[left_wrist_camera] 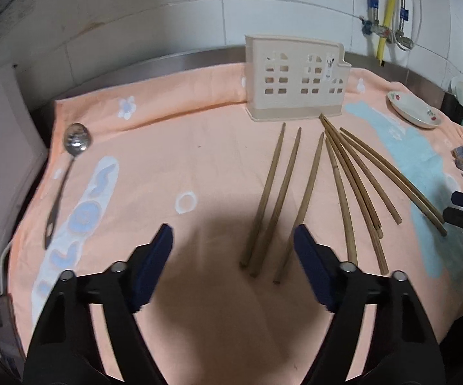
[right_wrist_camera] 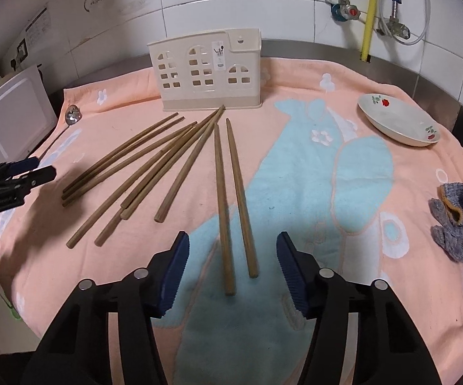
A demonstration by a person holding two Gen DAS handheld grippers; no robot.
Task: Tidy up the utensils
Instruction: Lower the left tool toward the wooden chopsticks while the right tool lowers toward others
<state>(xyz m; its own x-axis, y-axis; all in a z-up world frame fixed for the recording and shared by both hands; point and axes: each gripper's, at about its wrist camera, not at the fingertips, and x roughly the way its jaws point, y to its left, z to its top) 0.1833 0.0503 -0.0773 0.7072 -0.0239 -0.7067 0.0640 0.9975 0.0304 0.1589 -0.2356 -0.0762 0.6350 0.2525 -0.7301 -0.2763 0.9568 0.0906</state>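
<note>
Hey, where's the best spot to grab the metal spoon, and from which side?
Probably mid-handle on the spoon, coming from above with the left gripper, fingers across the handle. It lies flat on the towel, bowl toward the wall; the handle is thin and straight.

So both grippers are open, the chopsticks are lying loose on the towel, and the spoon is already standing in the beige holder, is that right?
Not quite. The spoon is not in the holder; the left wrist view shows it lying flat on the towel, far to the holder's left. The rest holds.

towel (right_wrist_camera: 295, 73) – peach, blue patches | holder (right_wrist_camera: 210, 73) – cream | chopsticks (right_wrist_camera: 180, 166) – brown
</note>
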